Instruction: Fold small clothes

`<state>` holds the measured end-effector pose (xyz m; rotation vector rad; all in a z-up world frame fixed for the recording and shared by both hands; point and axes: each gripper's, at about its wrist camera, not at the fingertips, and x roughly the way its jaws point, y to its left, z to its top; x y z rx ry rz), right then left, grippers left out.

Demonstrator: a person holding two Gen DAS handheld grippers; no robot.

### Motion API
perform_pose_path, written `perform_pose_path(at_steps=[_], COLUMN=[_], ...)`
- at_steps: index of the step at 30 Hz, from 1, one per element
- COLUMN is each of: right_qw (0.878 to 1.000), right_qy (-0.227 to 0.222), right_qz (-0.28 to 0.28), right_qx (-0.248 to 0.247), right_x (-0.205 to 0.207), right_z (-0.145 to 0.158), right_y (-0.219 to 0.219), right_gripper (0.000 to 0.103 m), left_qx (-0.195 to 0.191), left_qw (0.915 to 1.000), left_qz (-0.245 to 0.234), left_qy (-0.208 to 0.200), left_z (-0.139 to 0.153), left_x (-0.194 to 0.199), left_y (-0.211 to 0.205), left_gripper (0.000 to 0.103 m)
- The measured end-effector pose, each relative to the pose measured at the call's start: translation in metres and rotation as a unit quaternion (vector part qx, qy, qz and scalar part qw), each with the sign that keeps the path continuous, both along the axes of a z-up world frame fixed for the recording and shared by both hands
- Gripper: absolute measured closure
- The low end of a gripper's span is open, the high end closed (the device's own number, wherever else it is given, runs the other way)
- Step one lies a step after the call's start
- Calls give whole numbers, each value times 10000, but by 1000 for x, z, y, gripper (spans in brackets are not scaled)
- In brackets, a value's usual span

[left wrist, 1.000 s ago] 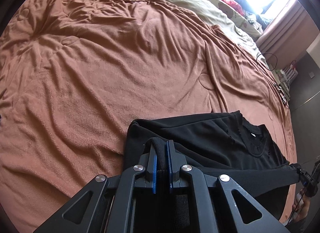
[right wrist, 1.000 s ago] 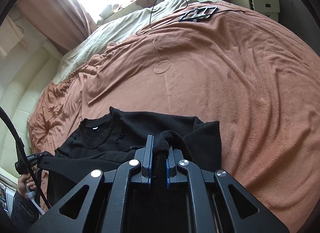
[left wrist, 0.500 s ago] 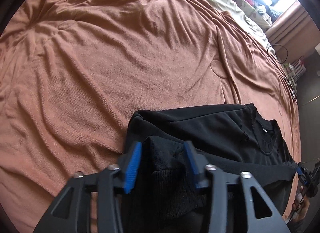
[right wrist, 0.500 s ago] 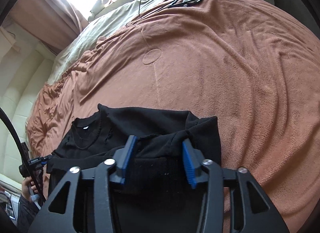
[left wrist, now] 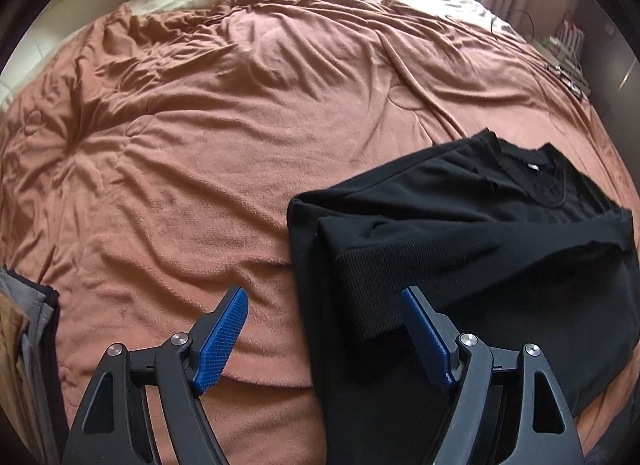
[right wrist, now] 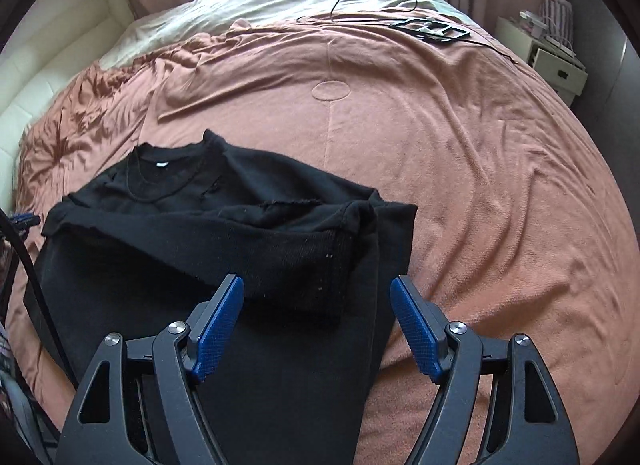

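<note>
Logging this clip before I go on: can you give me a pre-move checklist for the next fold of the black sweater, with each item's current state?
1. Left gripper free of fabric: ok, jaws wide open with nothing between them.
2. Right gripper free of fabric: ok, jaws wide open above the cloth.
3. Black sweater resting on the brown blanket: ok.
4. Ribbed hem laid over the body: ok, folded up towards the collar.
5. Fold edges straight: not ok, the right corner of the hem is bunched.
6. Blanket smooth under the garment: cannot tell, hidden by the sweater.
</note>
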<state>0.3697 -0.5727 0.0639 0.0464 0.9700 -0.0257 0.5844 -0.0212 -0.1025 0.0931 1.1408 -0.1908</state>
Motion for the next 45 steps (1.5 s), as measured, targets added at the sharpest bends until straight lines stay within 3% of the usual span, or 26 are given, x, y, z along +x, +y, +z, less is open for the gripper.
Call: perform_pose_path(at_steps=[4,7,11,17,25,30,36,38,39,42,45], right_qw=[9989,9965,9909,9870,9872,9899,9931,9950,9964,9956,9954], right_qy=[199,395,590,590,486,307,-206,-347,-343,205,587], right_qz=[175,204,78,-124,-298,-462,-806,-794,-773,-716,-618], right_qx=[-380,-712,-1203,-1488,-1488,-1304,-827,-500,-97,573,449], right_x=[3,7,19,48,92,117,125,120,121,126,129], right_z=[-7,-16,-29,-33,-35,-34,-20,-15,-12,-16,-19], right_y=[15,23,30,35,26,14,0,-3,-8,-21,-26], right_gripper=[28,29,29,29,29,29,29,28,28,28,28], left_qx=[343,822,1221,1323,1405,1473,1185,1096,1057,927,937], left_qw=[9984,9939,9896,9898,9893,9890,9920,9923,9927,9944,9945], left_qz=[-433,-713,-656,-465,-332,-86,246,314,305,162,109], left_qy=[82,161,377,253,200,36,-366,-492,-500,-488,-458], left_z=[-8,-19,-38,-44,-46,-45,-28,-20,-18,-15,-15], left_x=[-10,-13,-7,15,53,78,92,92,93,94,92], left_y=[-14,-26,-29,-33,-39,-40,-36,-33,-32,-32,-35], left_gripper=[23,23,23,23,23,23,27,29,29,30,31])
